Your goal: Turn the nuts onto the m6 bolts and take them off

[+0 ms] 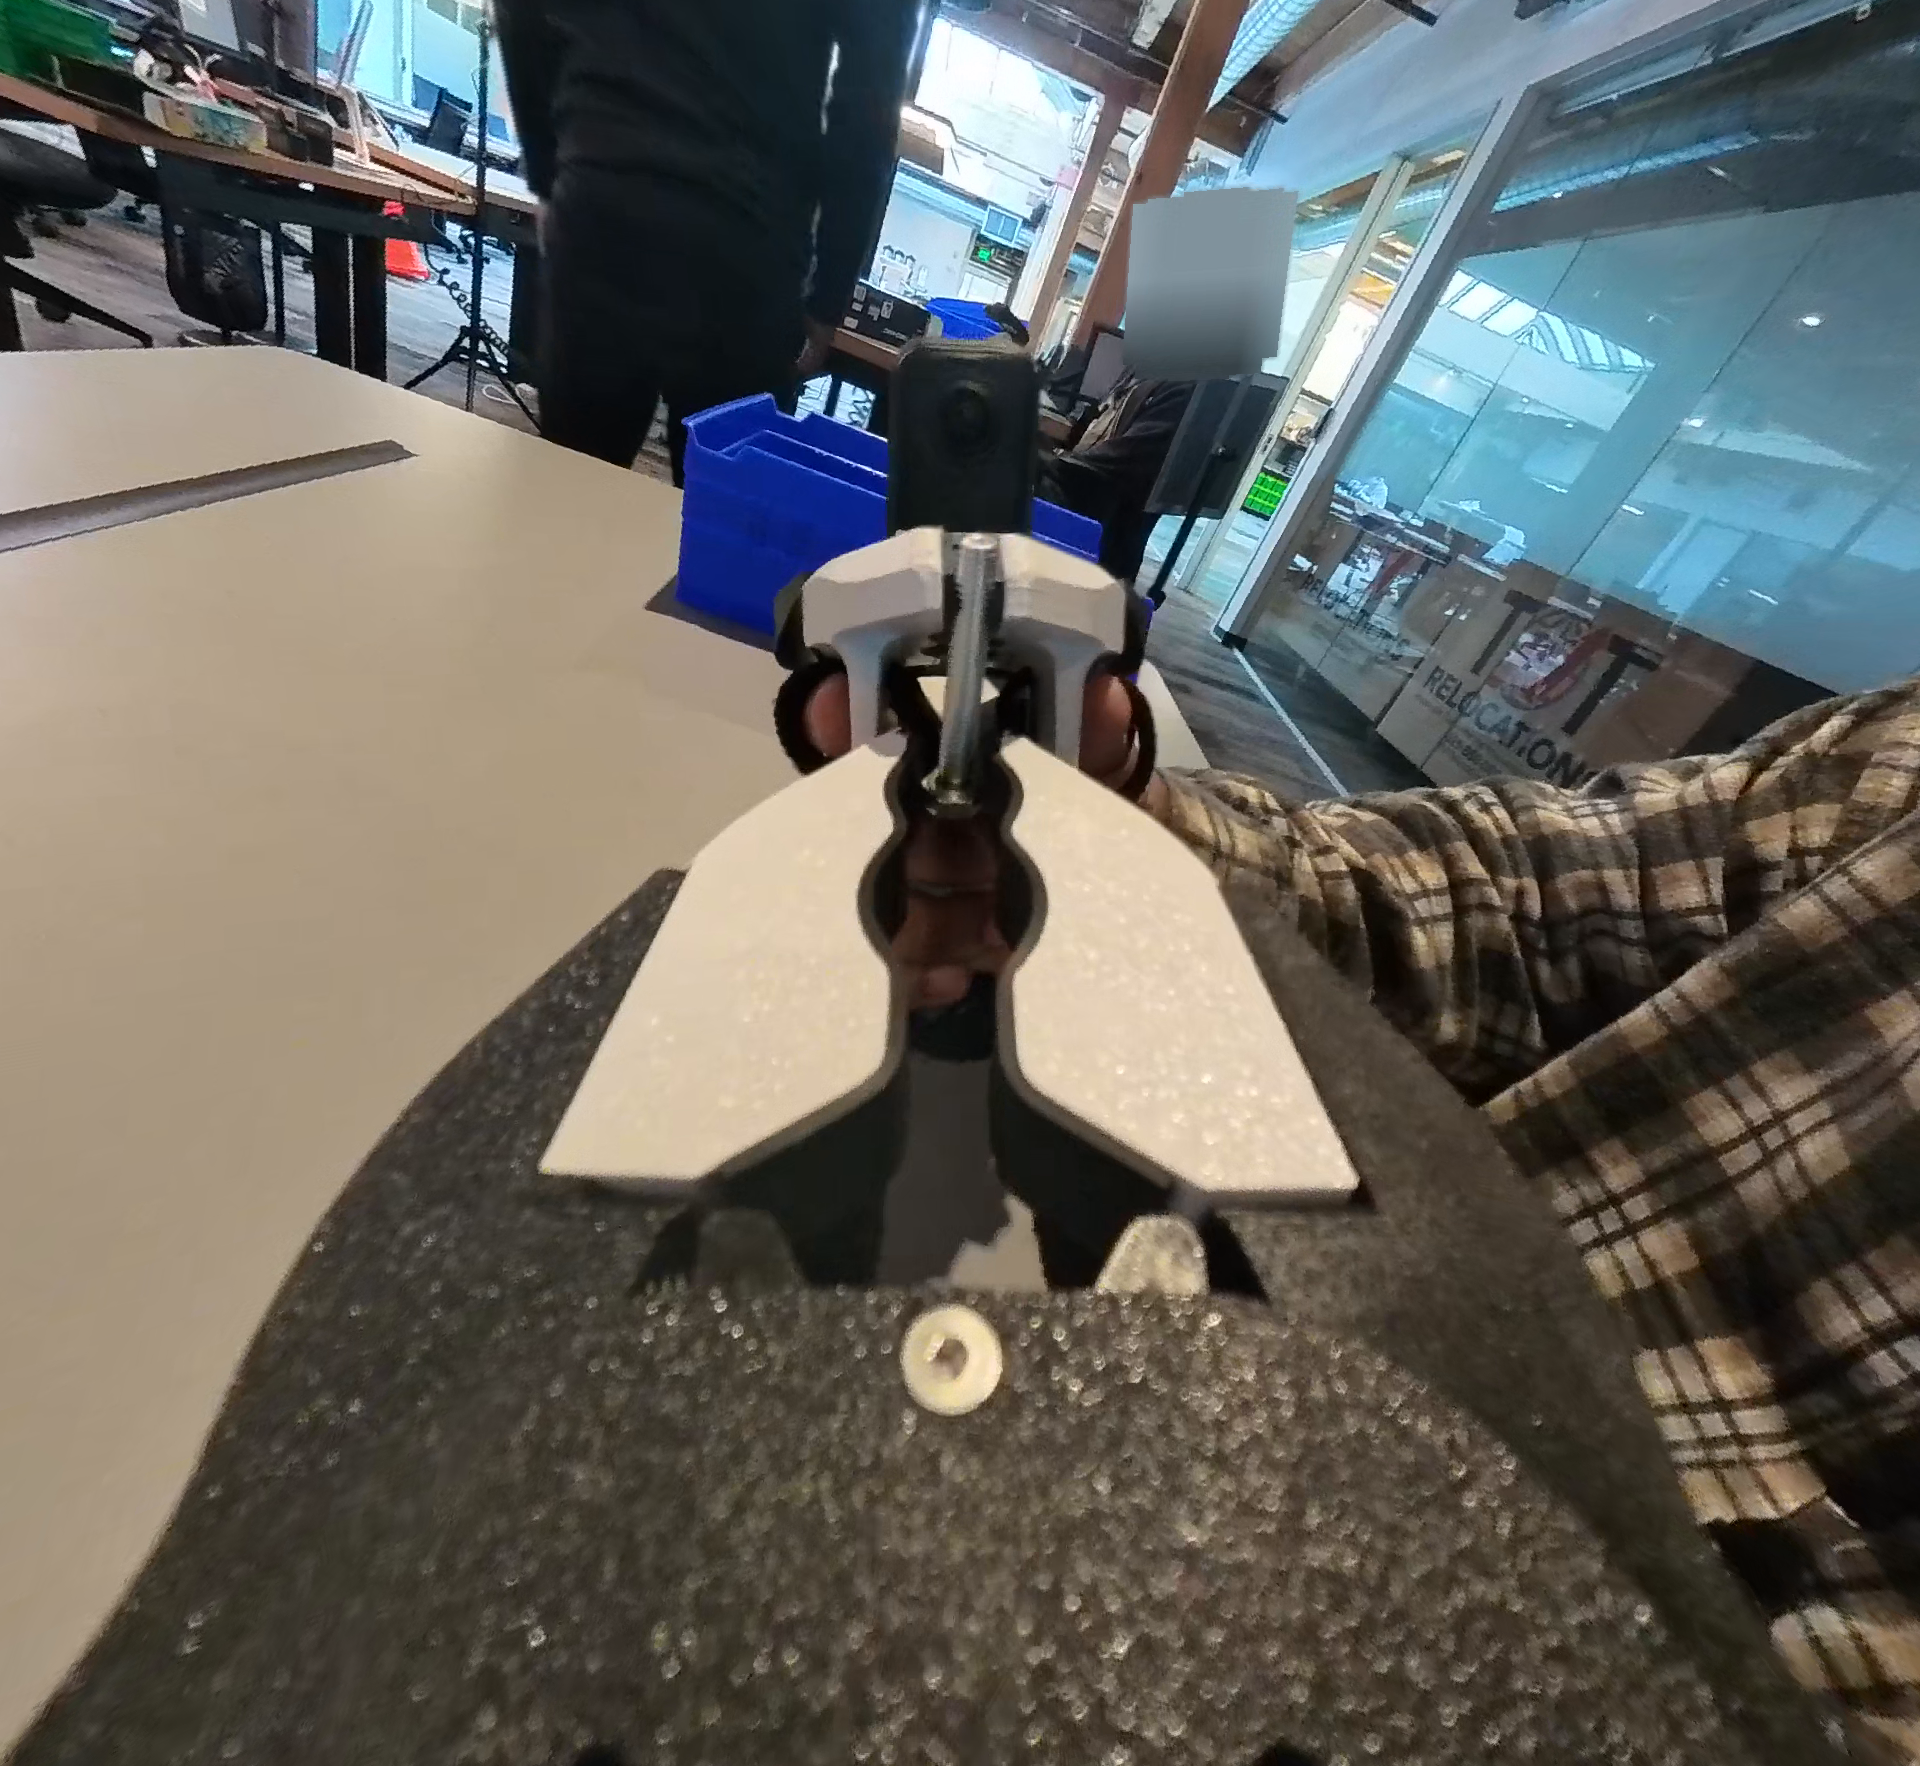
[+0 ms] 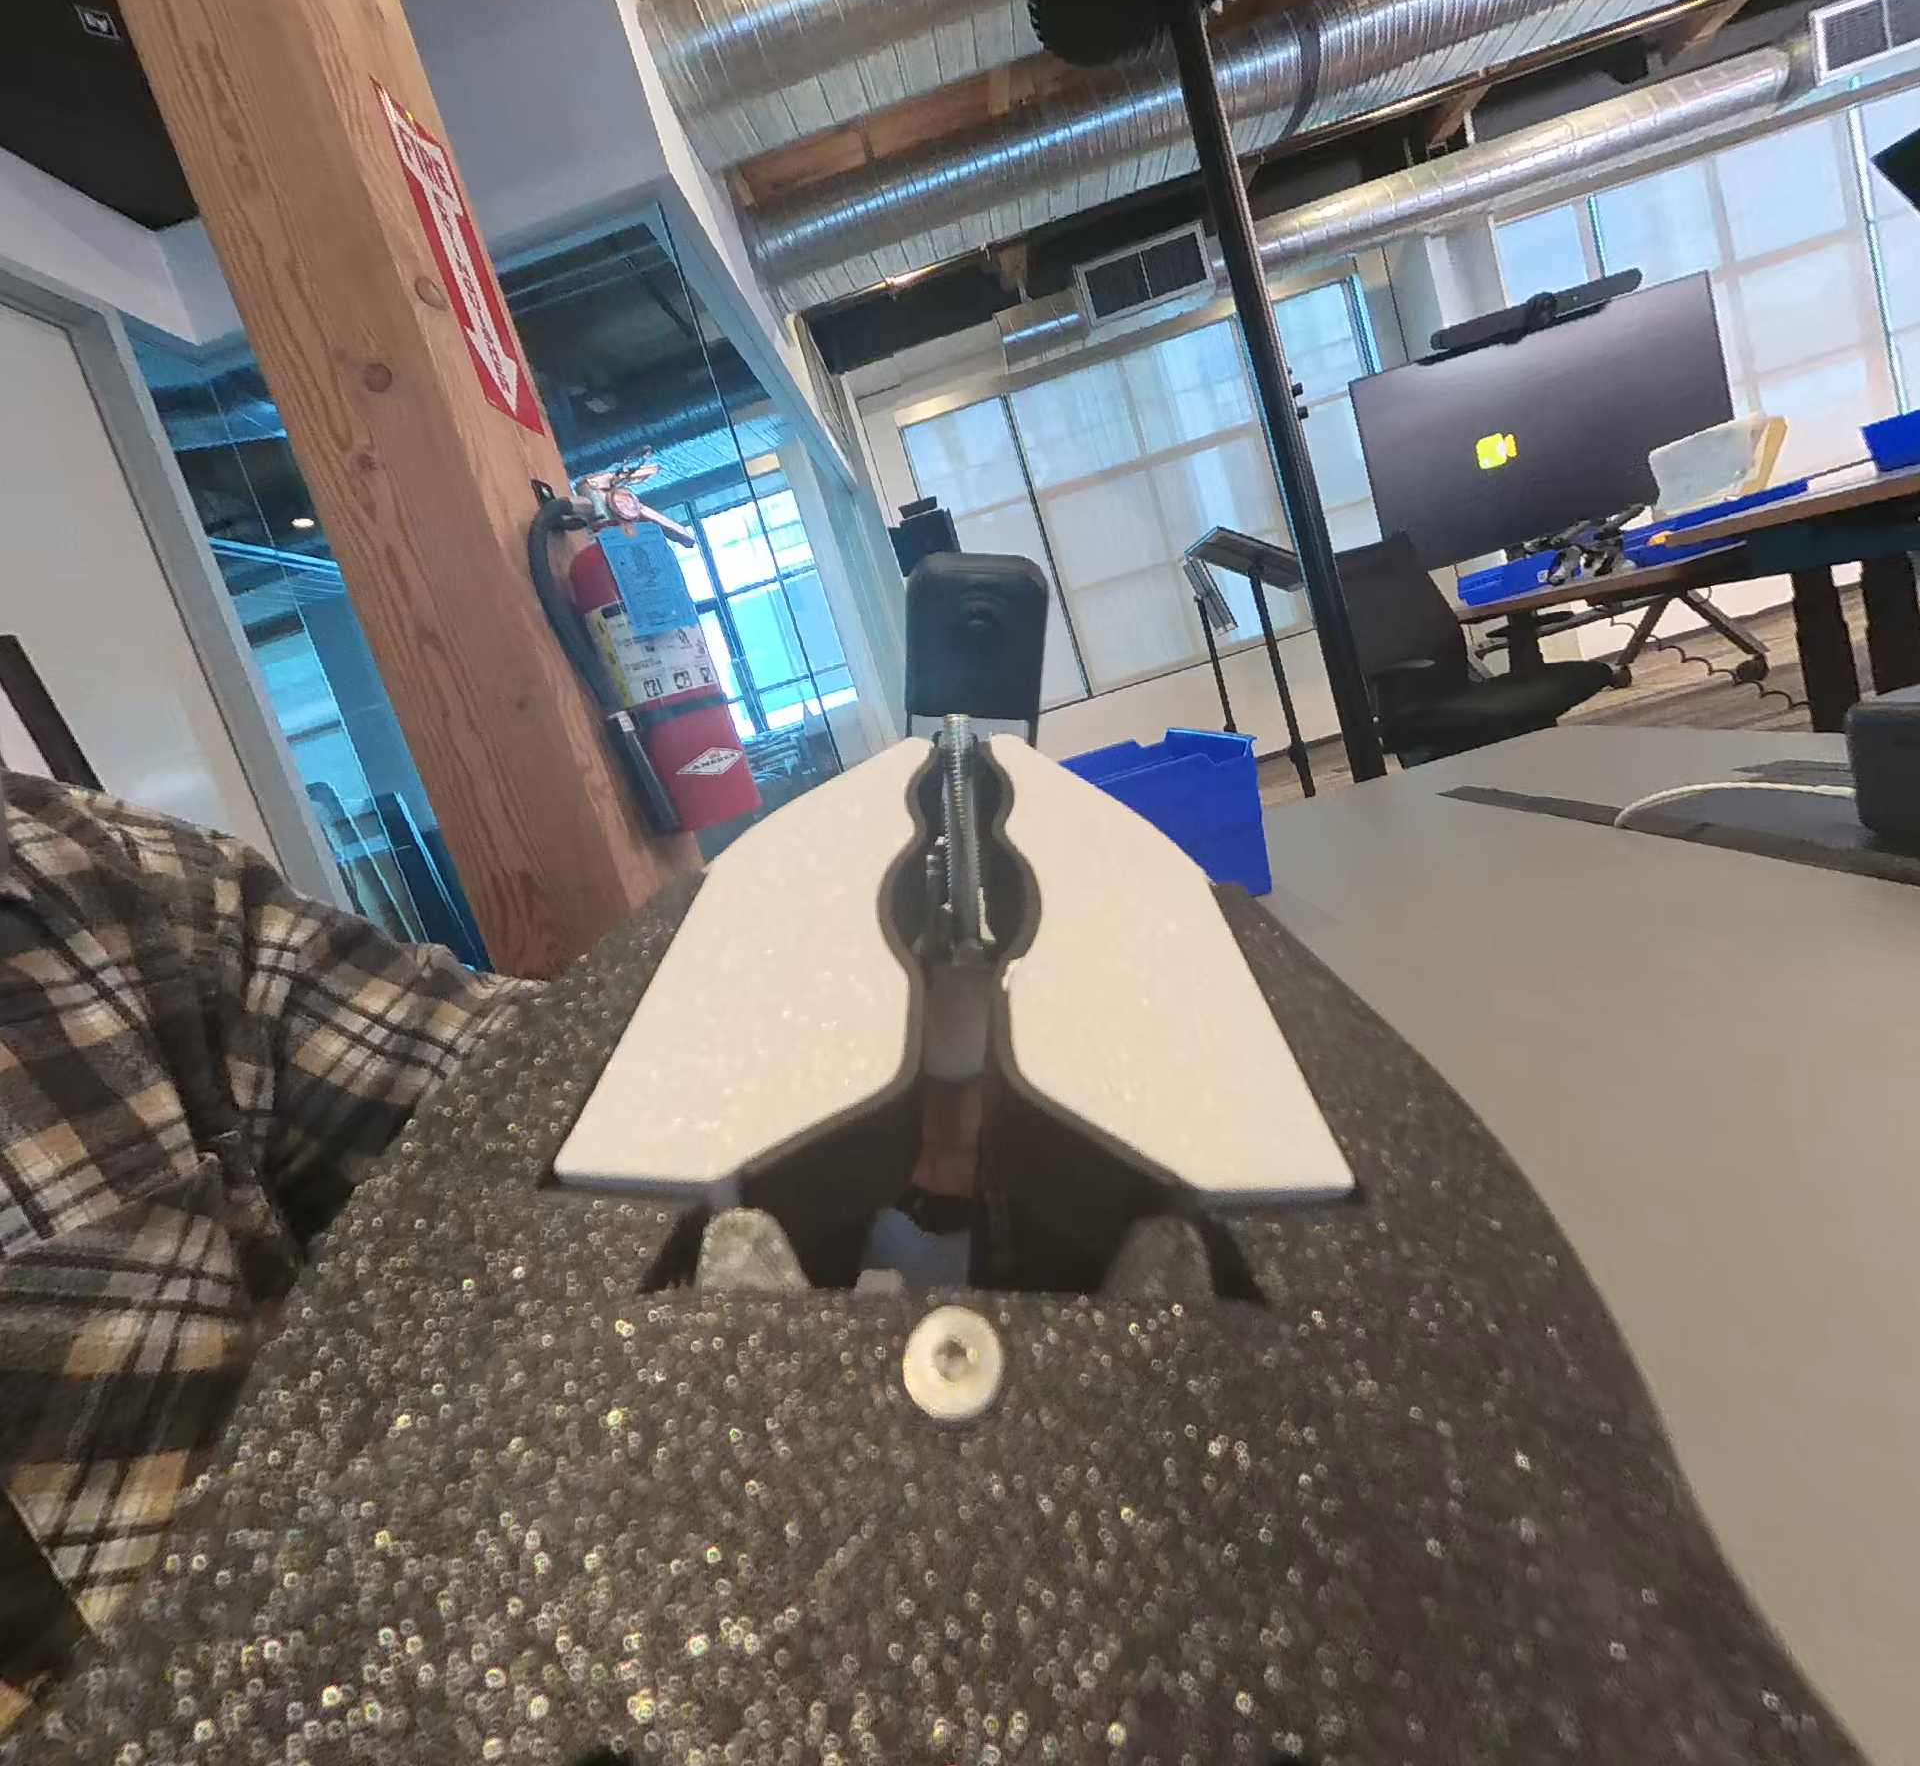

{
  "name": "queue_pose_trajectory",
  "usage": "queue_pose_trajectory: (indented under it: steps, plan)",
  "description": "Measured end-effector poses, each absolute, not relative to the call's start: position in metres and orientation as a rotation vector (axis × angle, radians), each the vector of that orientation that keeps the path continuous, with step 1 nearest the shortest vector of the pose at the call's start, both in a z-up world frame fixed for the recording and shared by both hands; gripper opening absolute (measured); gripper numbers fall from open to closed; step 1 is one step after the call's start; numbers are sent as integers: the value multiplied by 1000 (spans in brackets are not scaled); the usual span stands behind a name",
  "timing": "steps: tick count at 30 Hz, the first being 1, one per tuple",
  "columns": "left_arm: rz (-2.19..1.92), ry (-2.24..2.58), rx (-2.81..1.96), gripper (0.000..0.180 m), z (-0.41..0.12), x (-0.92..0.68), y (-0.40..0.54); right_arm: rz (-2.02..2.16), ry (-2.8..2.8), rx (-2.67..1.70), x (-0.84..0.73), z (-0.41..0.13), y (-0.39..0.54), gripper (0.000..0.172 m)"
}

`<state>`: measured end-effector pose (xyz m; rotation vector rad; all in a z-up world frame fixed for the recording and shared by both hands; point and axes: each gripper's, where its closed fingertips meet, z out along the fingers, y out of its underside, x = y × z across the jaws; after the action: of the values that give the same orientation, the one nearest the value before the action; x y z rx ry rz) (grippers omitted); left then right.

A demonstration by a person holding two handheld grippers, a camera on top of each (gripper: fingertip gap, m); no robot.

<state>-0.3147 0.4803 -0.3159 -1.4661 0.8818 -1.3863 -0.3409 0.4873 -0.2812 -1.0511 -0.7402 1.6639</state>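
1. Gripping along the shaft, the right gripper (image 2: 961, 760) has its fingers (image 2: 821, 895) narrowed onto the threaded m6 bolt (image 2: 966, 833), which lies lengthwise in the scalloped channel at frame centre, its tip poking out just past the fingertips.
2. In the left wrist view the same bolt (image 1: 964, 656) runs from the right gripper (image 1: 961, 604) at upper centre down to the left gripper (image 1: 951, 781), whose fingers (image 1: 790, 864) stand narrow around the nut (image 1: 948, 797) at the near end of the shaft. Whether the pads truly press the nut cannot be told.
3. Both tools are held above the grey worktop (image 1: 312, 677); a blue bin (image 1: 769, 511) sits behind, at centre.
4. Judgement: the step in hand is turning the nut along the thread.
5. Recommended practice: keep both tools on one axis, hold the bolt still, rotate the left wrist in short arcs, and re-grip squarely on the flats.
6. Risk: a tilted nut may bind or drop.
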Motion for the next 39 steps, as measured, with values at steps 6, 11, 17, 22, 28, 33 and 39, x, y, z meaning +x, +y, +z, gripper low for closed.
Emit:
queue_pose_trajectory:
  steps: [6,11,17,22,28,33,39]
  plan:
    - [-1347,906,-1473,11,-317,-316,480,1663,-753,-1055,-341,-282,486,6]
    - [-1310,917,-1498,10,-321,-319,482,1645,-767,-1087,-340,-286,489,10]
    - [-1259,938,-1533,10,-328,-323,484,1469,-855,-1146,-320,-282,499,25]
    - [-1229,972,-1552,10,-332,-323,484,1215,-1165,-1246,-313,-288,493,22]
    - [-1222,1004,-1547,11,-331,-321,478,1112,-1410,-1302,-329,-287,486,16]
    - [-1228,1011,-1547,11,-331,-320,477,1052,-1557,-1353,-342,-299,481,17]
    - [-1226,1002,-1540,11,-331,-321,478,1085,-1595,-1396,-347,-299,478,5]
